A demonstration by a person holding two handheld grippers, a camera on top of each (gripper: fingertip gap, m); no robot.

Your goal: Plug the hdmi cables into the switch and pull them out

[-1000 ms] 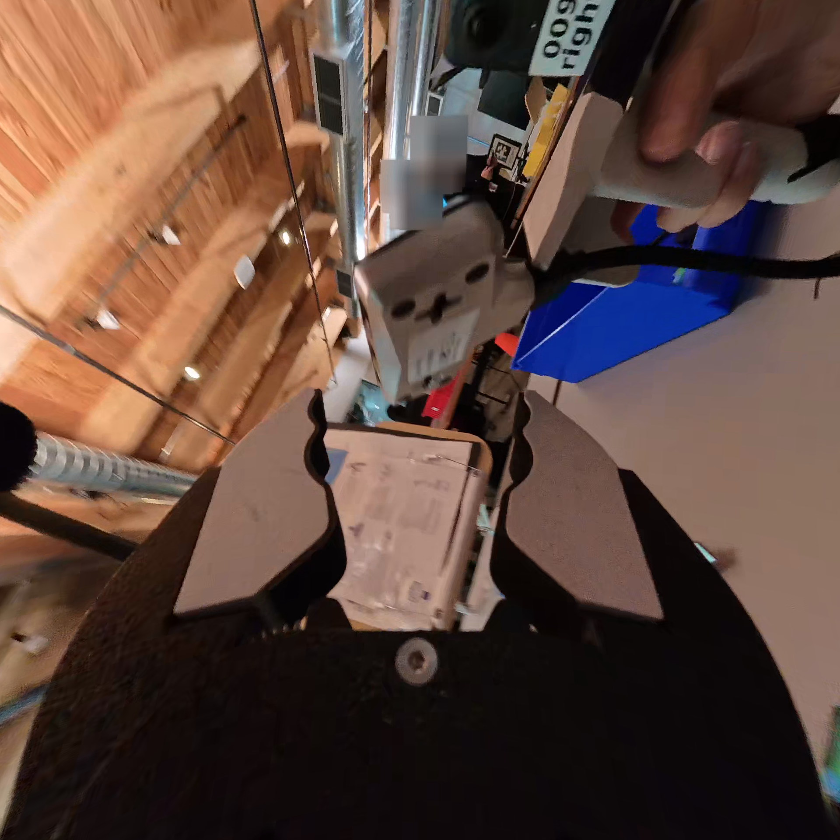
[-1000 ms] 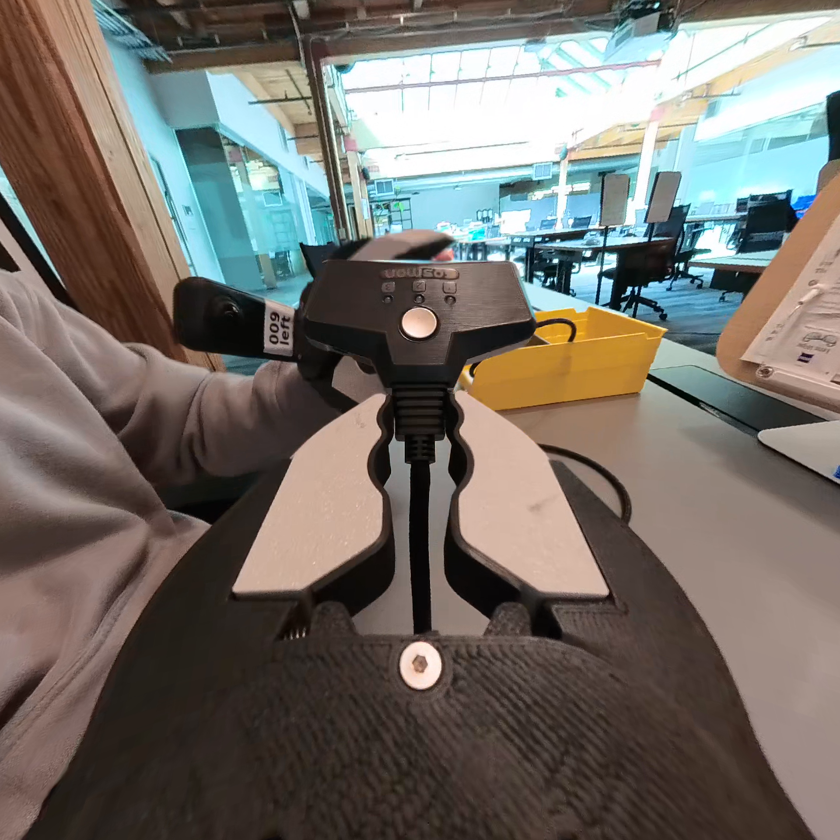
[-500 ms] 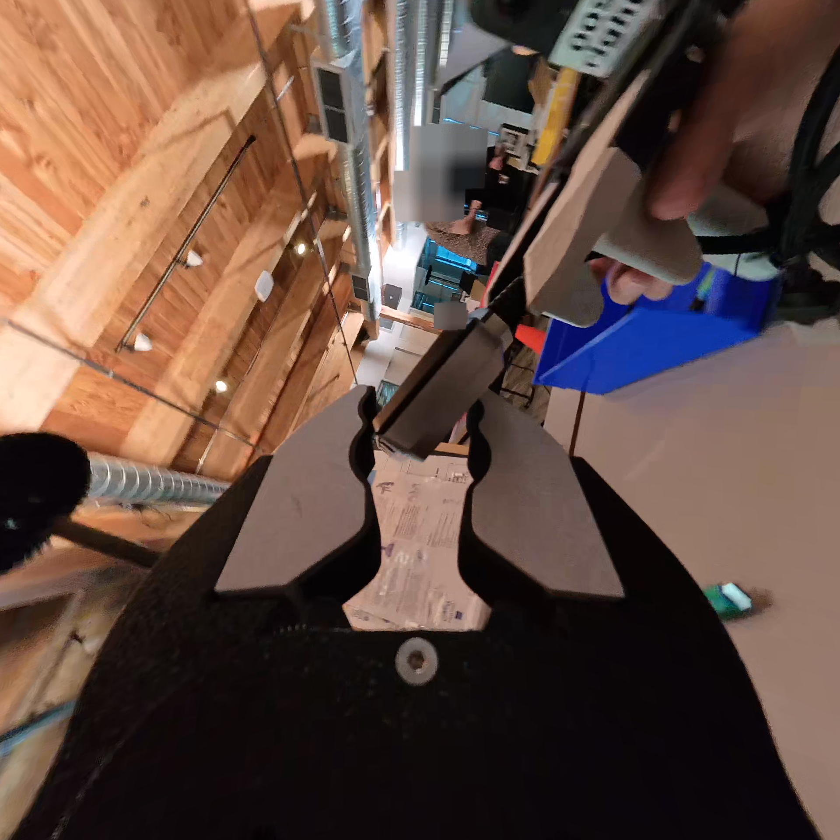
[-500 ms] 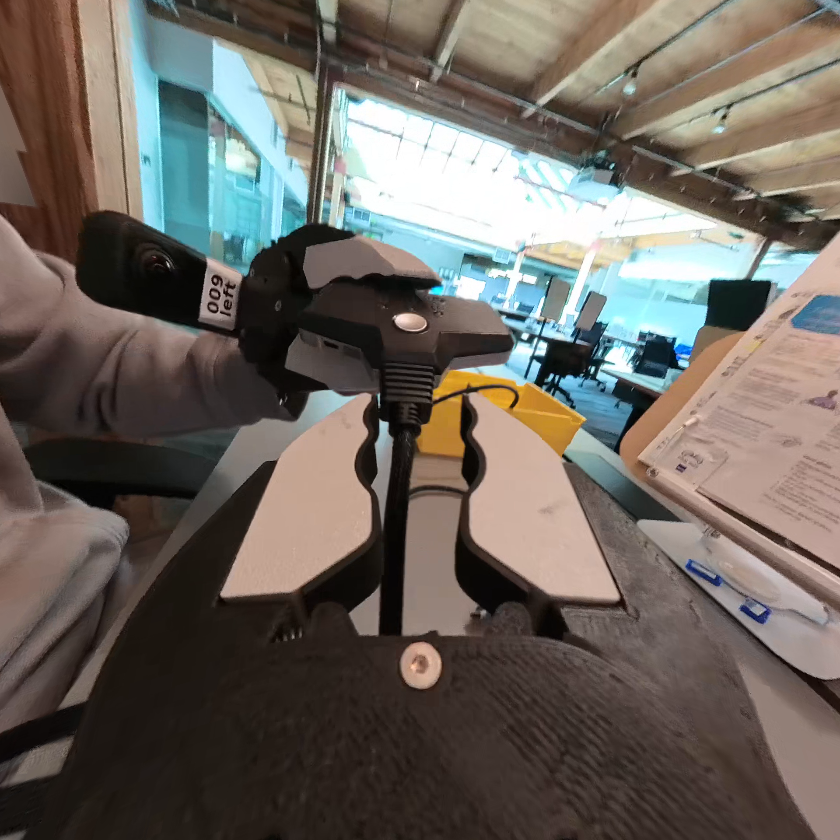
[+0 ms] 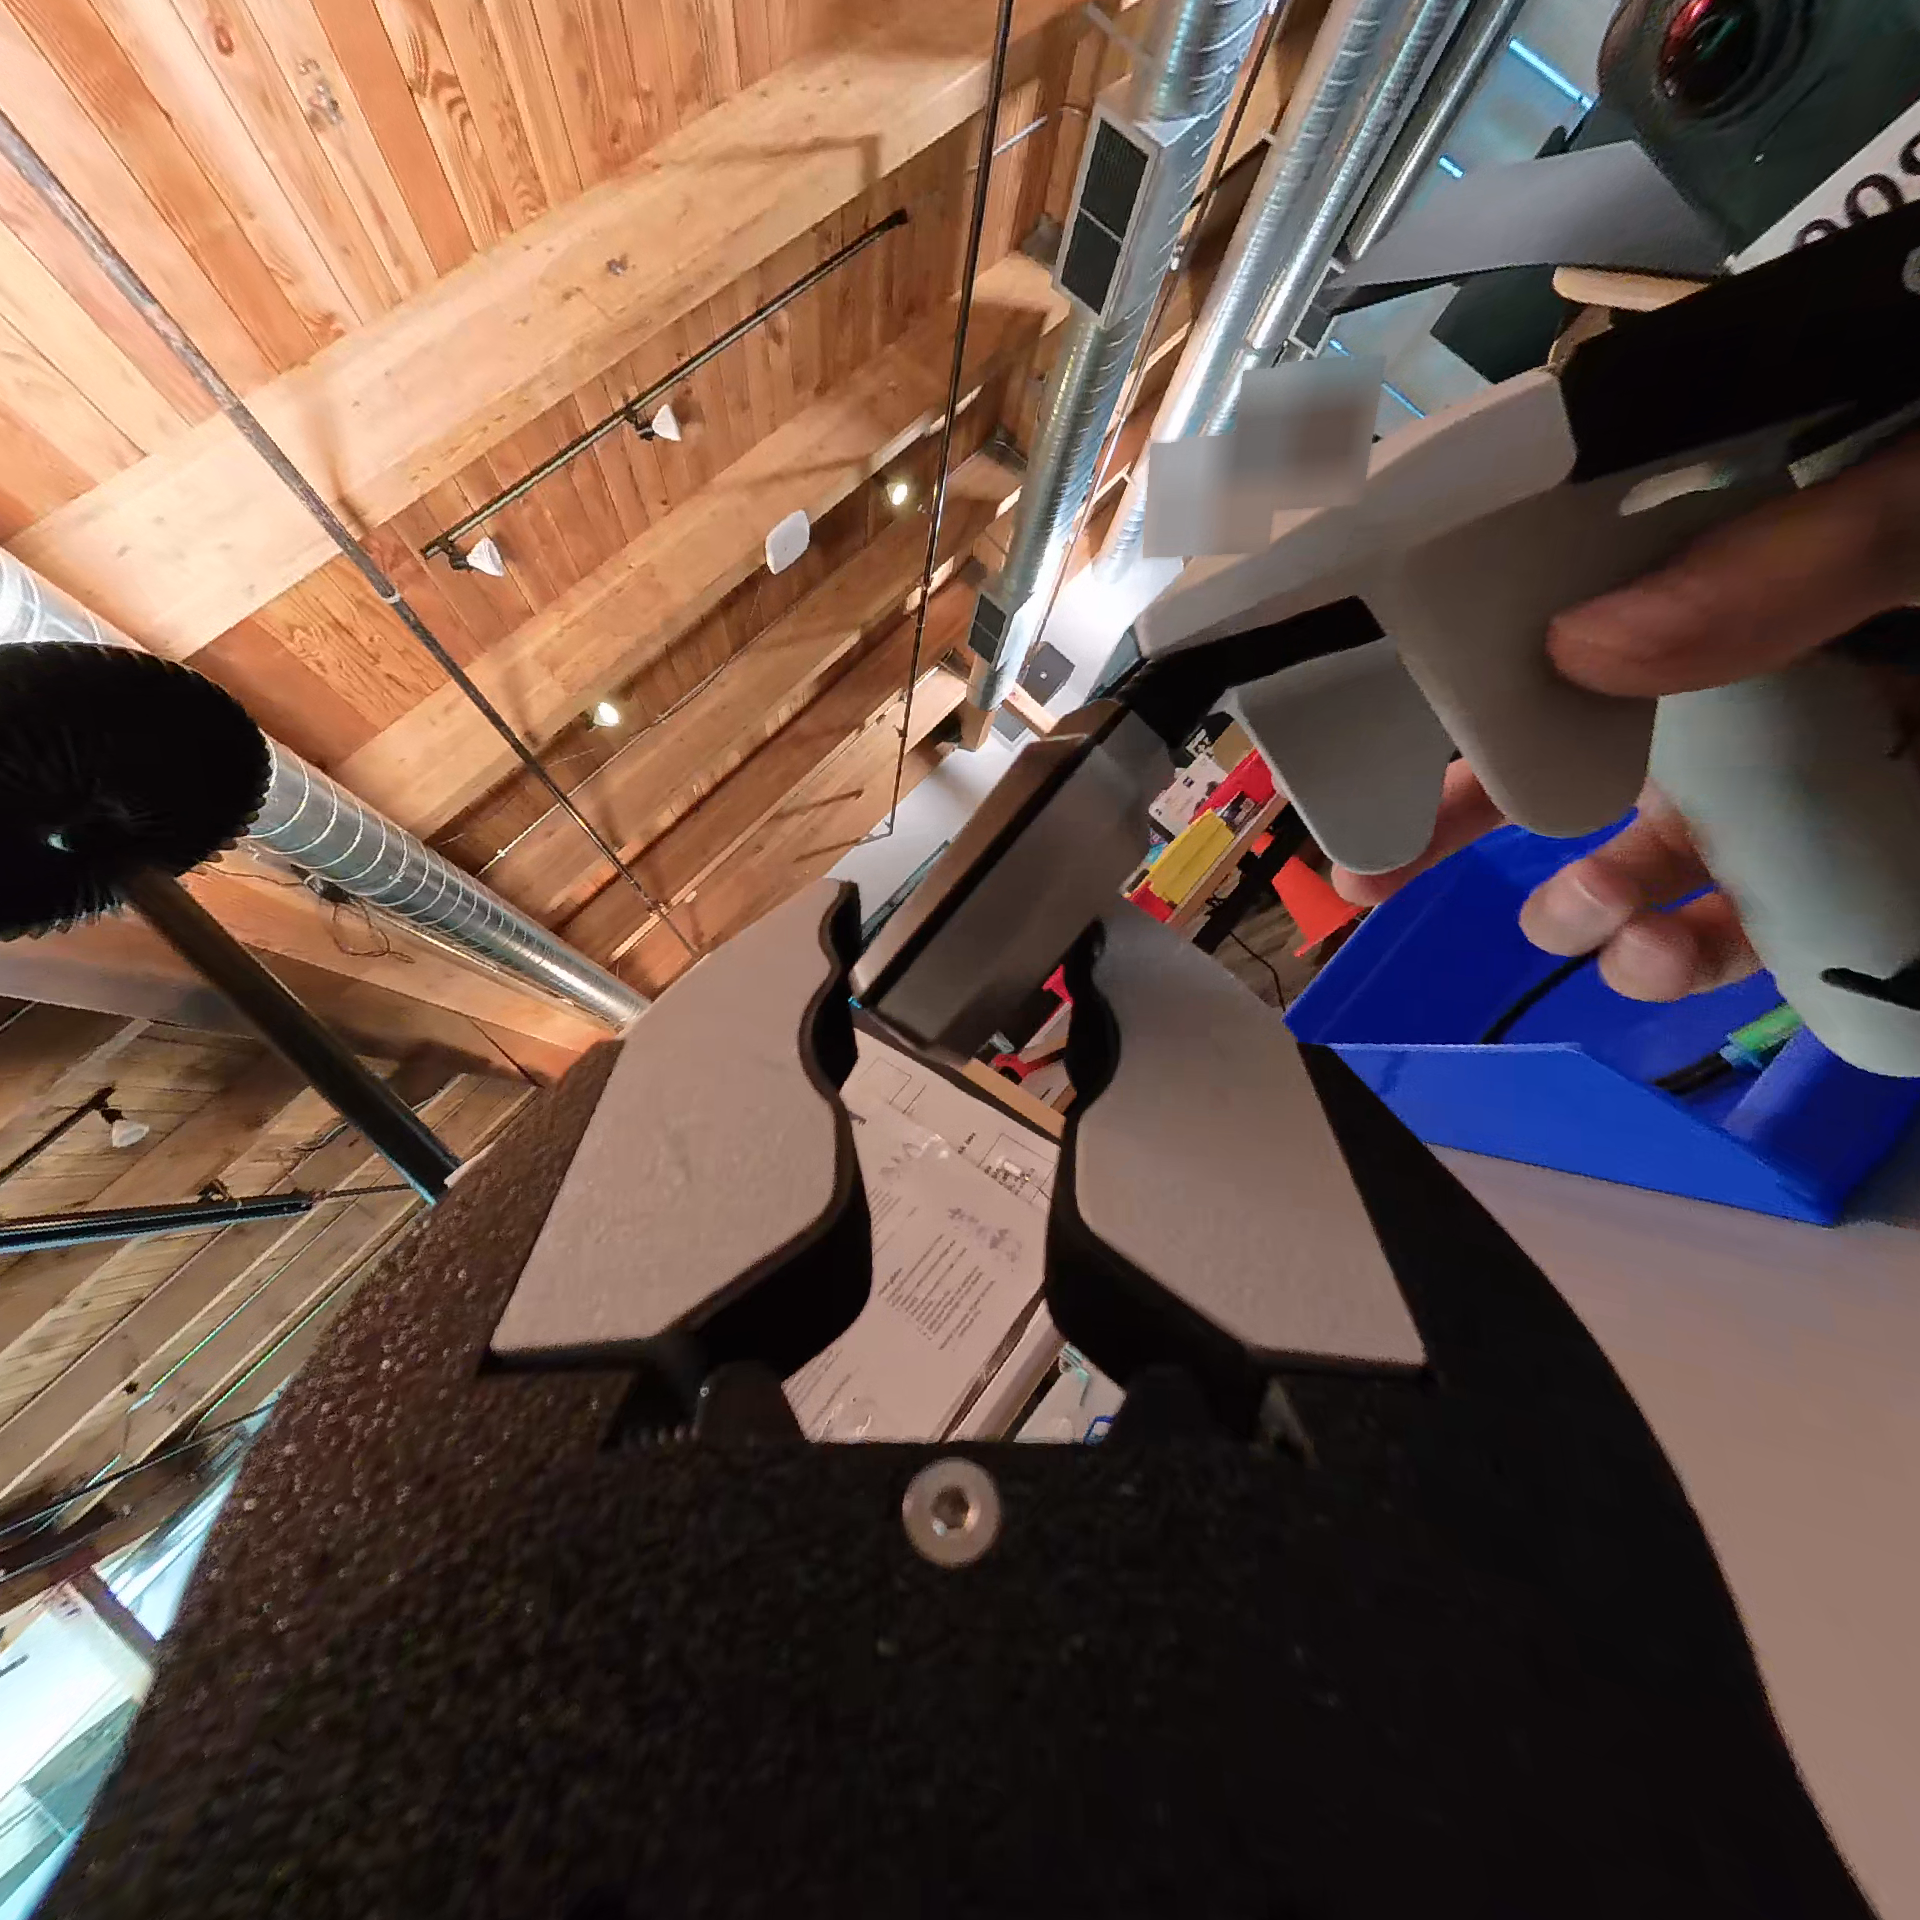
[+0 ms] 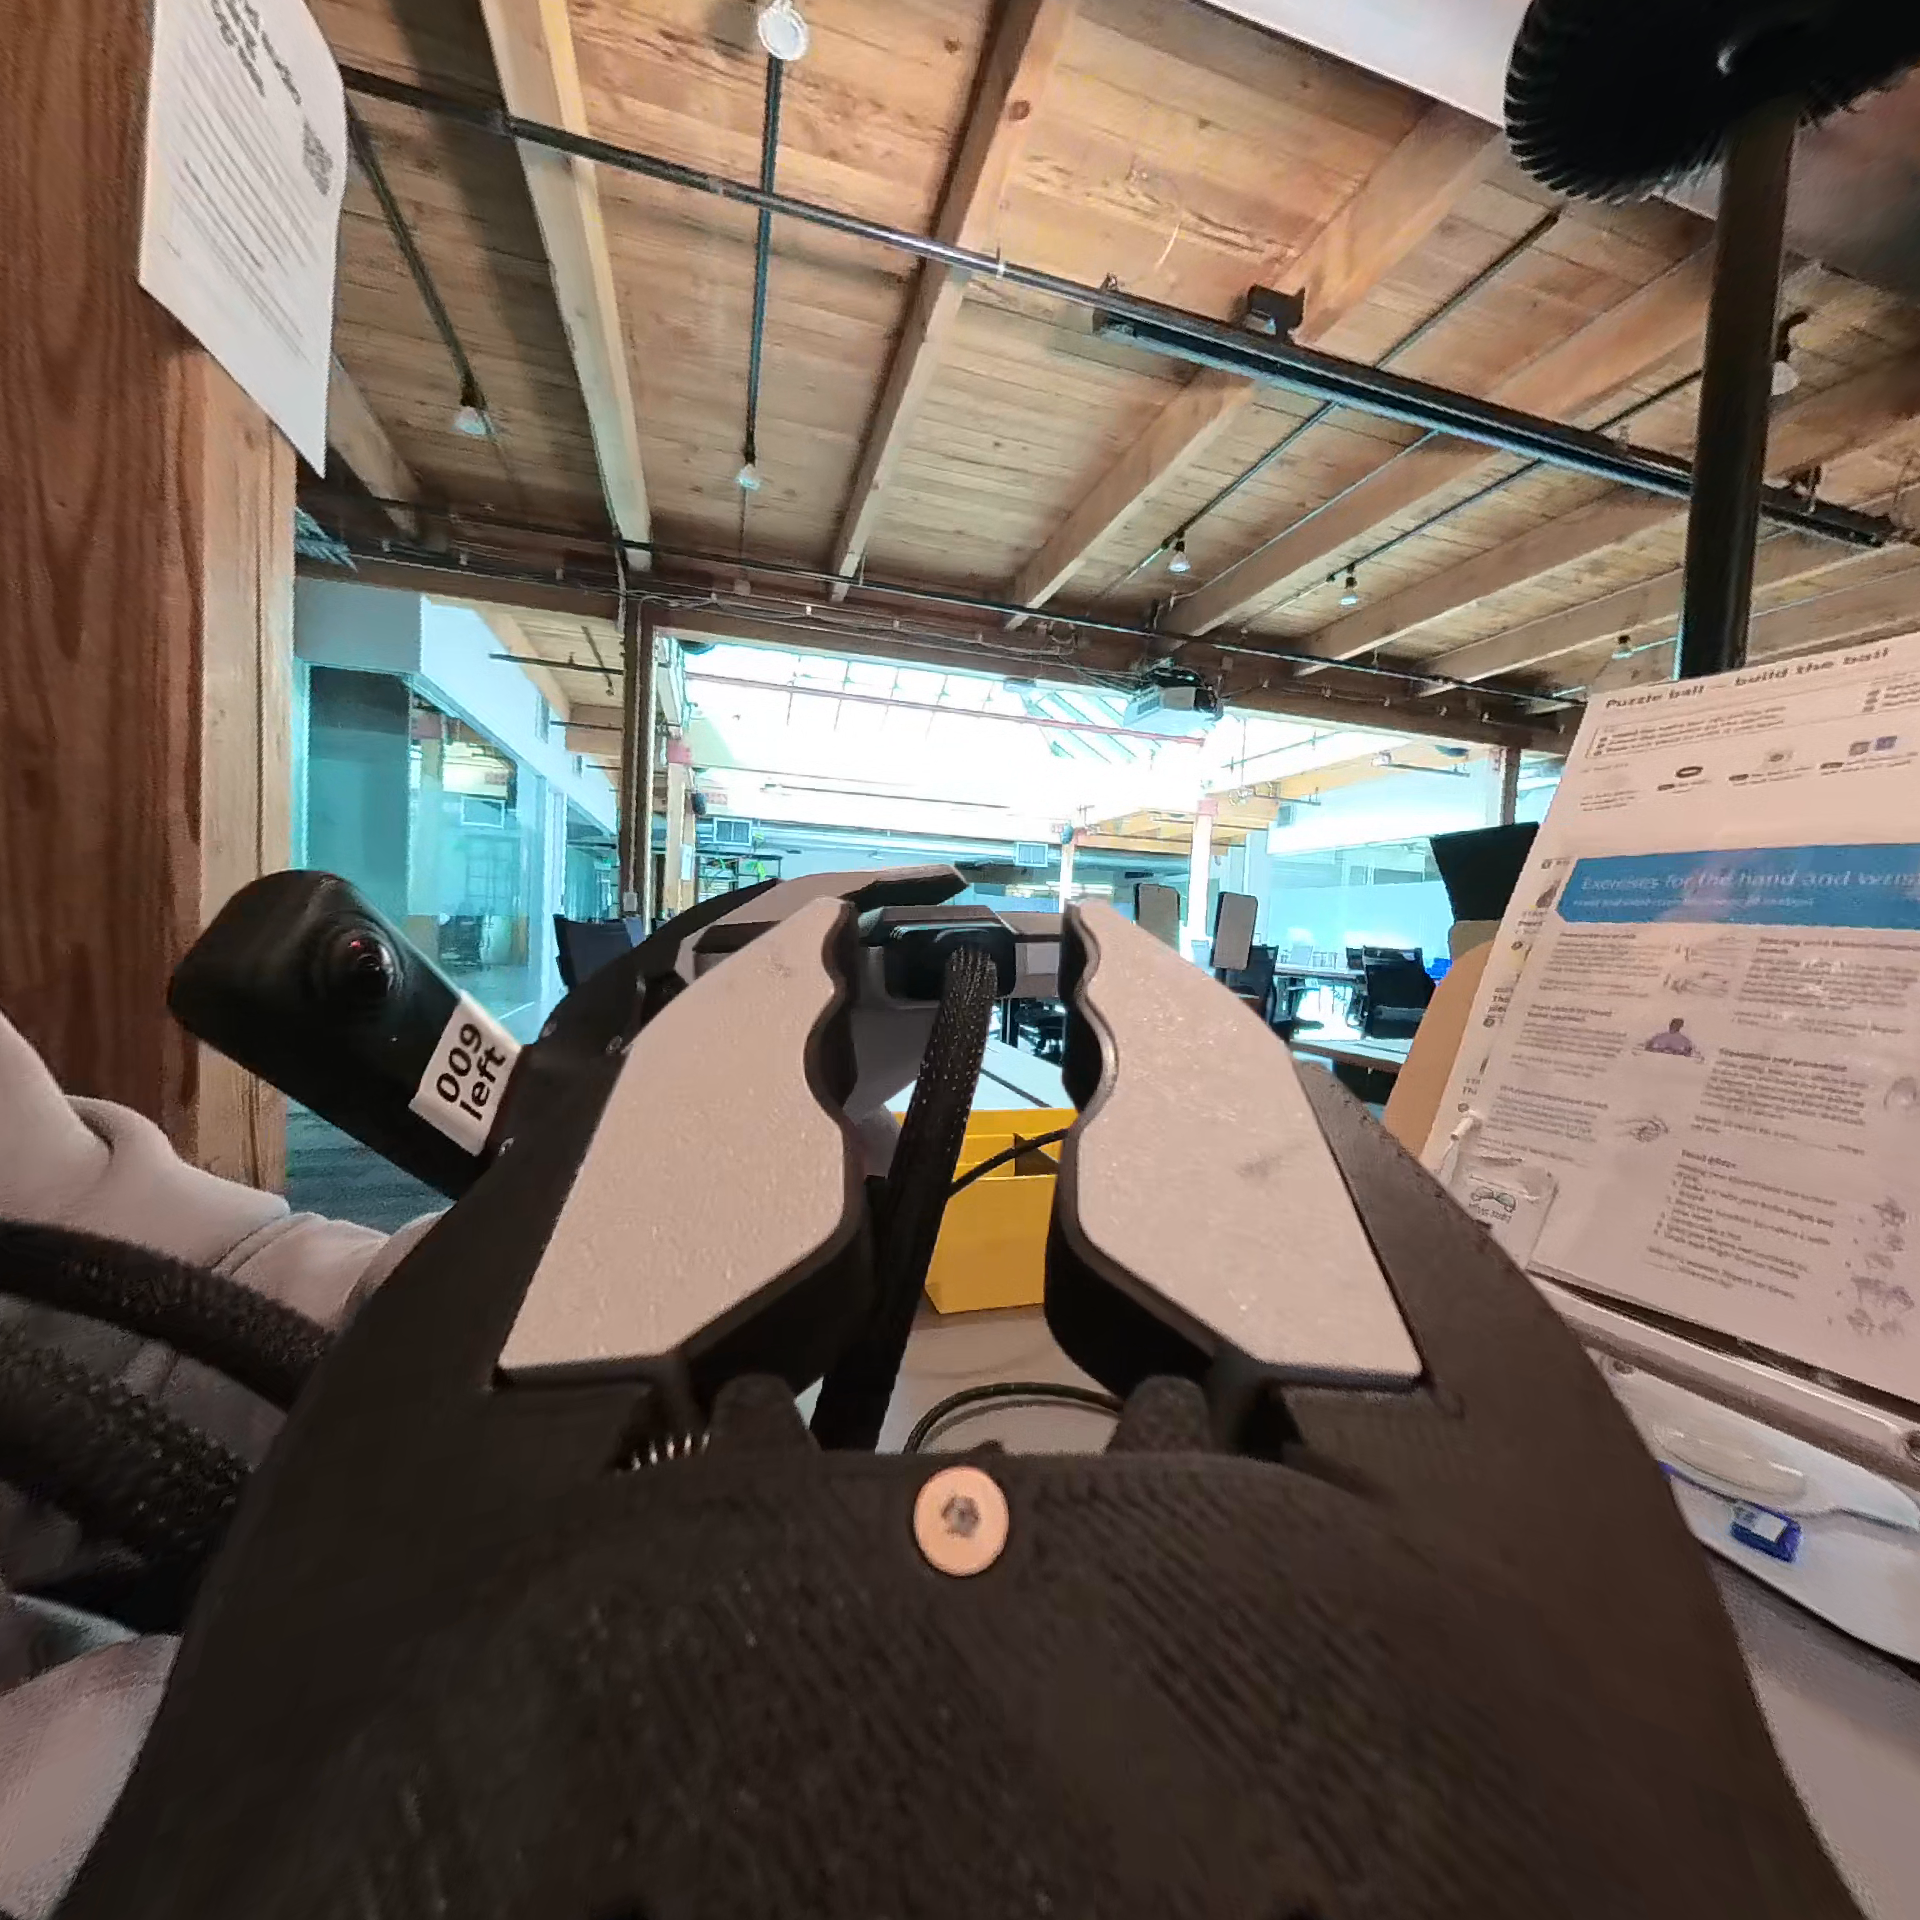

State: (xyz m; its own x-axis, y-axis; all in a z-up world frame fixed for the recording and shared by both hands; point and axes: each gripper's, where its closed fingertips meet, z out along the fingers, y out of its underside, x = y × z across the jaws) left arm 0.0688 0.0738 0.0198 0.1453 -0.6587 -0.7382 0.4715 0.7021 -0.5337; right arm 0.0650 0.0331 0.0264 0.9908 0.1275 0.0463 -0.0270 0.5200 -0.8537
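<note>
A sec ago the left gripper (image 5: 966,925) was wide open w/ nothing in it, and the switch (image 5: 997,862) hung out in front on its wire. Then the two pads came in. Now they're pressed onto the switch's flat sides, so it's pinched tight at the tips, up in the air above the grey table (image 5: 1714,1403), w/ the wood roof behind. That prob. means the box is now held steady, which a pull needs; w/o it the box would just come along w/ the wire. On the right side, the right gripper (image 6: 961,935) has tipped up too. A sec ago its pads hugged the neck of the plug (image 6: 940,951). Now they look spread a bit more, and the black woven hdmi cable (image 6: 935,1122) runs down the gap btwn them w/o touching either pad. The plug looks to be in the switch, right at the tips. Can't tell if the tips nip the plug or just sit beside it. Next job is prob. a straight pull back, no wiggle.
</note>
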